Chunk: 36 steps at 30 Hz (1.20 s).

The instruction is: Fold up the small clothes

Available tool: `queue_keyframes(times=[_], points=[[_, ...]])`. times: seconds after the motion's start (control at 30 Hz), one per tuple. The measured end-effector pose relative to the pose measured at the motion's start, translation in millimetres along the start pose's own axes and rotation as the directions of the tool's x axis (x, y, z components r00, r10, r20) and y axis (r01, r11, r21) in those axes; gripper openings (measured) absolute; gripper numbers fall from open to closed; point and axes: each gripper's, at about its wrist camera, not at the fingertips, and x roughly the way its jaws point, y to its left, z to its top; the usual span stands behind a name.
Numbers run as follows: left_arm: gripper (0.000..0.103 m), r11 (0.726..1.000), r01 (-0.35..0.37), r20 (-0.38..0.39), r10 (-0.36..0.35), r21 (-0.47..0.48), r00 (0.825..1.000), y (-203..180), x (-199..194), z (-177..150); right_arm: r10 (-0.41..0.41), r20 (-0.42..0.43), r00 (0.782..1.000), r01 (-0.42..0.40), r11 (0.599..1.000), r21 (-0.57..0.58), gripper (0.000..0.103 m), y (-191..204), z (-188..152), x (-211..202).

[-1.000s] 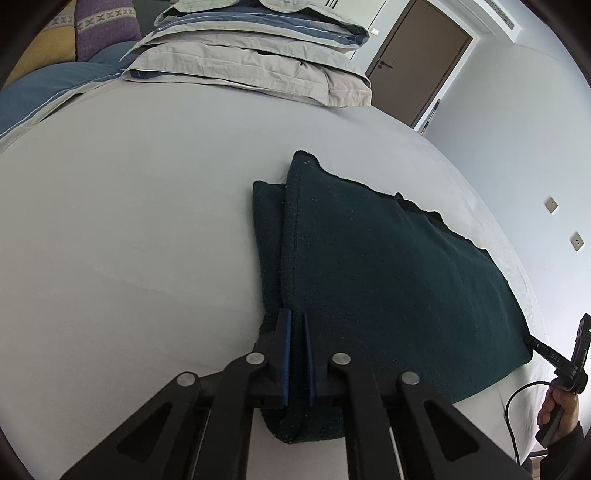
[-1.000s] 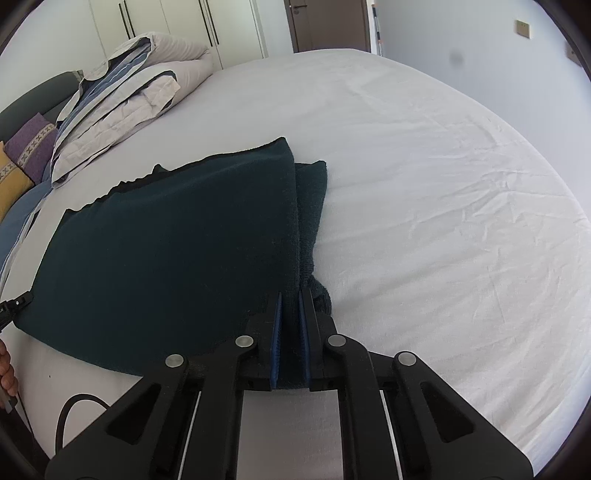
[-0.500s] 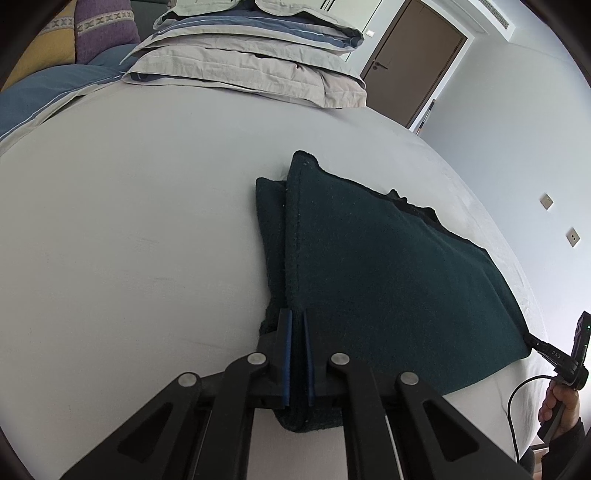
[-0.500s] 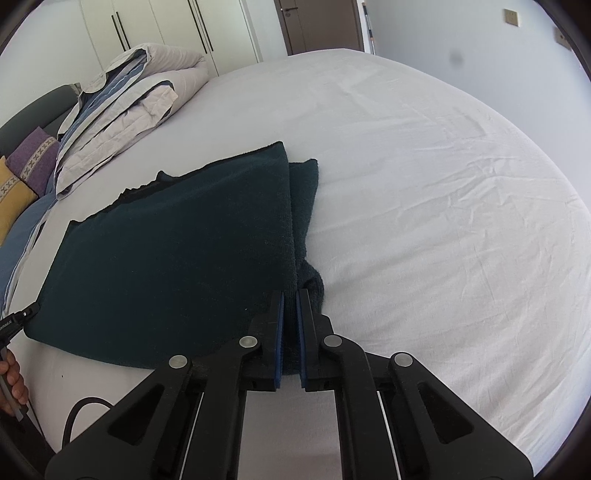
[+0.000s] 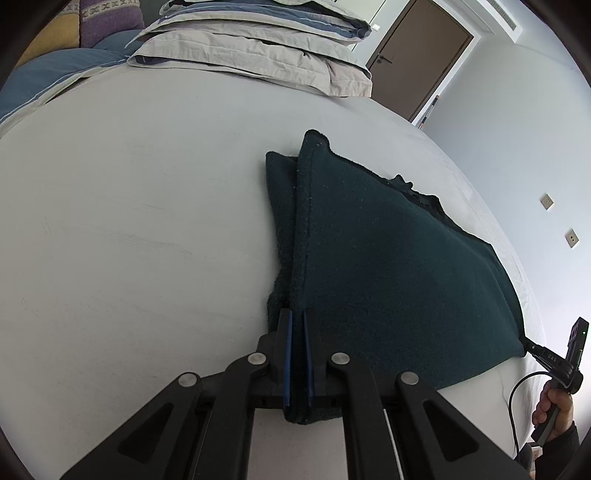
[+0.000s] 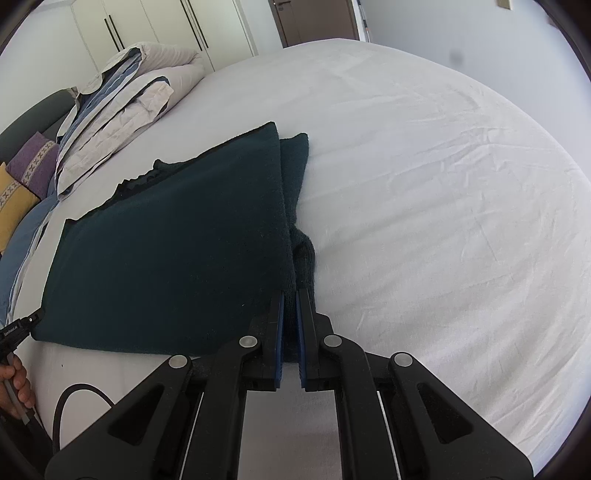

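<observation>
A dark green knitted garment [image 5: 388,266] lies on the white bed sheet [image 5: 129,221], with its near edge raised and stretched between my two grippers. My left gripper [image 5: 297,314] is shut on the near left corner, and a narrower folded layer shows beyond it. At the right rim of the left wrist view, the right gripper [image 5: 530,345] pinches the other corner. In the right wrist view my right gripper [image 6: 290,295] is shut on the garment [image 6: 177,251] at its near right corner. The left gripper [image 6: 33,319] grips the far left corner there.
A folded grey and blue duvet stack [image 5: 258,48] [image 6: 125,96] sits at the head of the bed beside purple and yellow cushions [image 6: 26,173]. A brown door [image 5: 417,62] and white wardrobes [image 6: 166,26] stand behind. A person's hand [image 5: 554,402] and a black cable [image 6: 74,395] show at the bed's edge.
Both grippers keep their hold on the garment. The right gripper has sunk slightly and rolled a little with its corner. The left gripper has stayed nearly still.
</observation>
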Motion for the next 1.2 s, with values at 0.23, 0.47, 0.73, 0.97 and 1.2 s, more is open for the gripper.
queue_keyframes(times=[0.23, 0.47, 0.73, 0.97, 1.2], points=[[0.007, 1.000, 0.003, 0.007, -0.003, -0.002, 1.000, -1, 0, -2, 0.002, 0.009, 1.000, -0.002, 1.000, -0.011, 0.005, 1, -2, 3], [0.007, 1.000, 0.004, 0.008, -0.004, -0.001, 1.000, -2, -1, -6, 0.001, 0.012, 1.000, -0.001, 1.000, -0.007, 0.005, 1, -2, 2], [0.007, 1.000, 0.003, 0.008, -0.003, 0.000, 1.000, -2, -2, -8, 0.030, 0.022, 0.999, -0.031, 0.999, 0.026, 0.005, -6, 0, 5], [0.015, 0.998, 0.032, 0.003, -0.032, -0.050, 0.999, 4, -9, -4, 0.018, 0.021, 1.000, -0.020, 0.996, 0.082, 0.017, -10, 2, -2], [0.037, 0.999, -0.040, 0.129, 0.042, -0.019, 0.991, -9, -50, 19, 0.027, 0.154, 0.988, -0.047, 0.990, 0.129, 0.047, -8, 24, -56]])
